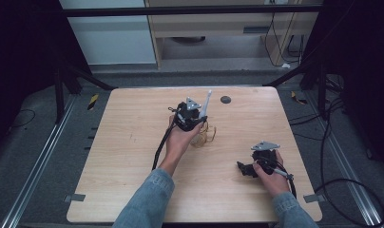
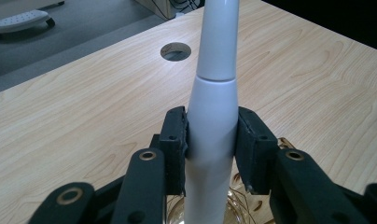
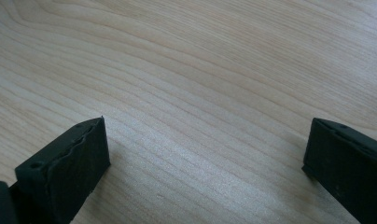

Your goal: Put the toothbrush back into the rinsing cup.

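Hand-held gripper on the left (image 2: 210, 140) is pinching a white stick-shaped thing (image 2: 214, 93), maybe an electric toothbrush handle, one black jaw pressing each side of it. From the left gripper view, the white thing runs straight up between the jaws, so its long way points away from the gripper and toward the far edge of the table (image 2: 74, 107). A round hole (image 2: 176, 51) in the table sits just beyond it, a bit to one side. Under the jaws there is something clear and shiny, maybe a glass cup (image 2: 242, 205), and the bottom of the white thing seems to go down toward it. I cannot tell if it touches.

From the high view, the left hand (image 1: 180, 137) reaches out to the middle of the table, with the white thing tipping up and away. The left hand is the one on the job.

Off near the right corner, the right hand-held gripper (image 3: 205, 158) rests low over bare wood. Its jaws are spread wide with nothing between them. It is well apart from the white thing.
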